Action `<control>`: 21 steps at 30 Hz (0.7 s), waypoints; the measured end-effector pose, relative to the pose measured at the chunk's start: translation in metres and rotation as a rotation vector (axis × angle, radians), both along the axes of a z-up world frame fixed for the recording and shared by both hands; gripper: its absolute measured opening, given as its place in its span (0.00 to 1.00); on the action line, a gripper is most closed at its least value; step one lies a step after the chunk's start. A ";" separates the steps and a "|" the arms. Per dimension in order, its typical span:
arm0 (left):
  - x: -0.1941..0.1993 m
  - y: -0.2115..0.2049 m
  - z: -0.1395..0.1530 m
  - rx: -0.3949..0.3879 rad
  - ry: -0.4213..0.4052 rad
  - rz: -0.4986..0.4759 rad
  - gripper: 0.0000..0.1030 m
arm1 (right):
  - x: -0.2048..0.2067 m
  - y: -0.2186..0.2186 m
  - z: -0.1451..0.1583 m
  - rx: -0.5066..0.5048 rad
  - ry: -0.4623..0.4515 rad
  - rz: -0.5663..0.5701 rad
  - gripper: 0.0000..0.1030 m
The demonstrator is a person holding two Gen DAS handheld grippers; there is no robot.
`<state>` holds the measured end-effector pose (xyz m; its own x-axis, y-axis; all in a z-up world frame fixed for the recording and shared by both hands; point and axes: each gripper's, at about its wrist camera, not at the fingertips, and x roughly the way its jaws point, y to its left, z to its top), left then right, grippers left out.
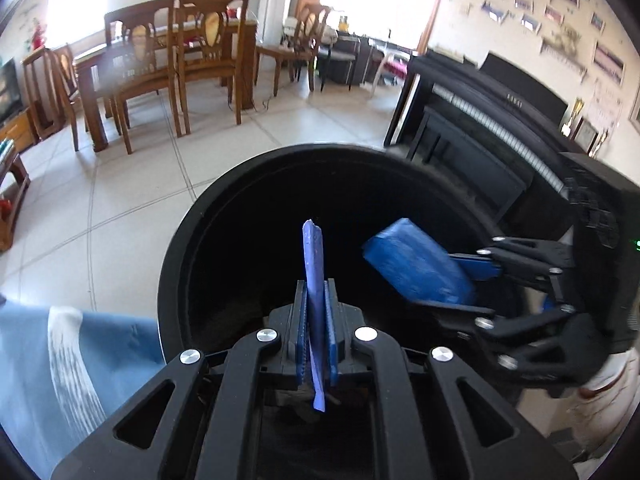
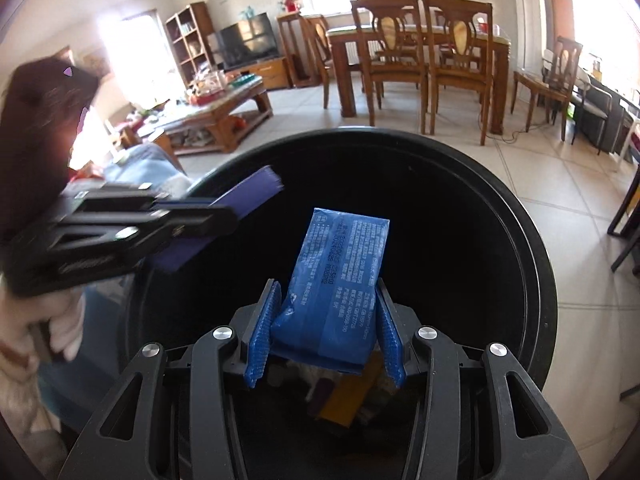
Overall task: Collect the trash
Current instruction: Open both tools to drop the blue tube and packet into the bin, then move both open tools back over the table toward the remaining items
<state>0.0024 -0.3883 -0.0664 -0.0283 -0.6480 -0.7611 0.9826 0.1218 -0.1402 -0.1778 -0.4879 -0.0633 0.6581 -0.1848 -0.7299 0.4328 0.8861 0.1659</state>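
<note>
Both hands are above the mouth of the black trash bin (image 2: 536,280). The left gripper (image 1: 316,344), jaws pressed nearly together, pinches a thin purple-blue wrapper (image 1: 314,280) standing on edge in the frame centre. The right gripper (image 2: 324,332) clamps a blue tissue pack (image 2: 340,280), long axis pointing away from the jaws. I judge both pieces would fall straight into the bin, the pack hanging deeper over the opening

glossy blue plastic packet (image 2: 338,280), matt black plastic bin (image 2: 532,264), ribbed blue pads (image 2: 262,336), varnished wooden chairs (image 2: 460,52).
</note>
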 end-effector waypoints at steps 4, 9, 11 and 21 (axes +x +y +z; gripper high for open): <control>0.005 -0.008 -0.007 0.049 -0.043 -0.034 0.11 | 0.002 0.000 -0.004 -0.005 0.014 0.010 0.47; 0.001 -0.004 -0.006 0.057 -0.091 -0.075 0.68 | 0.000 0.001 -0.003 -0.026 0.004 0.028 0.60; 0.000 0.000 -0.001 0.009 -0.119 -0.079 0.86 | 0.000 0.003 -0.002 -0.044 0.002 0.032 0.63; 0.001 0.006 0.007 -0.022 -0.118 -0.114 0.92 | 0.002 0.014 -0.002 -0.059 0.012 0.077 0.63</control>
<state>0.0030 -0.3822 -0.0597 -0.0140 -0.6621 -0.7493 0.9997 0.0062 -0.0242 -0.1761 -0.4734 -0.0650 0.6633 -0.1770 -0.7271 0.3644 0.9250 0.1073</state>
